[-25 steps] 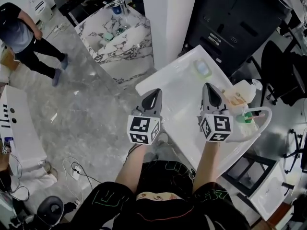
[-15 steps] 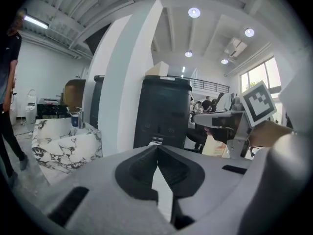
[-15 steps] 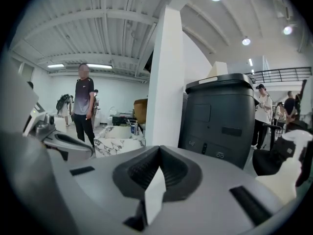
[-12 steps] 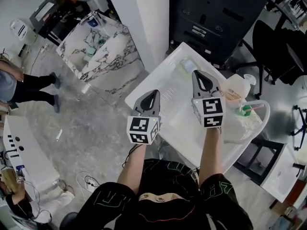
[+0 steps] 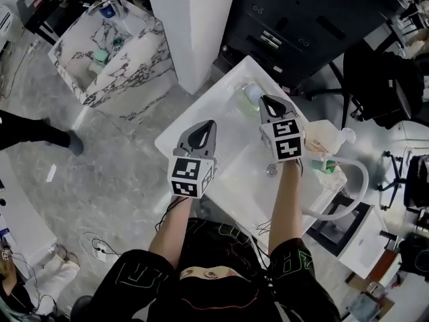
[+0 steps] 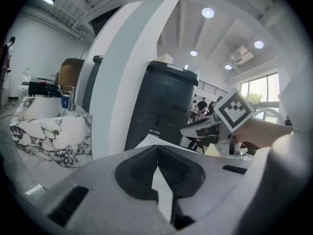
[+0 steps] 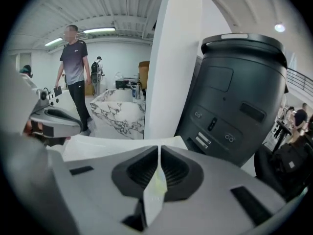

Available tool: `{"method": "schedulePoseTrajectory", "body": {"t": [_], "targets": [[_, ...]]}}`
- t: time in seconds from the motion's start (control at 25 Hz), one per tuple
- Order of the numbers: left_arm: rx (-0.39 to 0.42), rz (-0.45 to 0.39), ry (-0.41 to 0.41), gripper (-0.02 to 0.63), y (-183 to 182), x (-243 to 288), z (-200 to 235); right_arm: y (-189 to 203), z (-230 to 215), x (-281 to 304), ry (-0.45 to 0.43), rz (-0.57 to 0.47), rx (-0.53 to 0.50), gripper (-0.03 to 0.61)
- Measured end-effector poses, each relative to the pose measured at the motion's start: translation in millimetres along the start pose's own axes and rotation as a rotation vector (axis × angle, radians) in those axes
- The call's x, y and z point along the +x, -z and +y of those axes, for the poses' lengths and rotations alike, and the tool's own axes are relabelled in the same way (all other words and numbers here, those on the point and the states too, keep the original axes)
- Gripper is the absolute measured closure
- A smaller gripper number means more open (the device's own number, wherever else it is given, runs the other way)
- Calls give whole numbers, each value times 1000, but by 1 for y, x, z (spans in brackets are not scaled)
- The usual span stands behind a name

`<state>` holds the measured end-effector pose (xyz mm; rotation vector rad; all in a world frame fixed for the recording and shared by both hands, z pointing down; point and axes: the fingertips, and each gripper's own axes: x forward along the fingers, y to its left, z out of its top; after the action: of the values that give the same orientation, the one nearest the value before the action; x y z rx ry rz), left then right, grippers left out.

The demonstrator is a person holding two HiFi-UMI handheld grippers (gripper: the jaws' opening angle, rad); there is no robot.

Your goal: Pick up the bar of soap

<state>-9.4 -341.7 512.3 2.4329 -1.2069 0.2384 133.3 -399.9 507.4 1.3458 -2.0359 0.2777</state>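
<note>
The bar of soap (image 5: pixel 251 91) is pale green and lies at the far corner of the white sink top (image 5: pixel 194 127). In the head view my right gripper (image 5: pixel 271 102) hangs over the sink with its tips just right of the soap, close to it. Its jaws are opening from shut, with only a hairline slit and nothing between them; the right gripper view shows the same (image 7: pixel 160 151). My left gripper (image 5: pixel 203 132) is shut and empty above the sink's left part, well short of the soap. Its own view shows the tips meeting (image 6: pixel 157 150).
A cream pump bottle (image 5: pixel 330 137), a green item (image 5: pixel 333 166) and a white curved hose (image 5: pixel 355 188) crowd the sink's right side. A black cabinet (image 5: pixel 301 25) and a white pillar (image 5: pixel 194 19) stand behind. A marble basin (image 5: pixel 107 52) is far left; a person (image 7: pixel 74 77) walks beyond.
Both grippers have moved forward over the sink. The right one has gone further, from mid-sink up to the soap at the far corner.
</note>
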Motion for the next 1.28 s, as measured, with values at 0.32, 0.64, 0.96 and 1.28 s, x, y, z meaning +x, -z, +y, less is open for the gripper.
{"method": "schedulePoseTrajectory", "body": {"t": [0.32, 0.64, 0.96, 1.28], "targets": [[-42, 13, 20, 607, 4, 14, 23, 17, -5, 44, -76, 139, -67, 477], [-71, 27, 29, 606, 7, 22, 44, 48, -13, 81, -133, 297, -101, 397], [-95, 43, 31, 607, 10, 28, 65, 72, -19, 100, -171, 397, -104, 360], [-112, 58, 43, 606, 13, 35, 79, 92, -21, 113, -190, 481, -104, 331]]}}
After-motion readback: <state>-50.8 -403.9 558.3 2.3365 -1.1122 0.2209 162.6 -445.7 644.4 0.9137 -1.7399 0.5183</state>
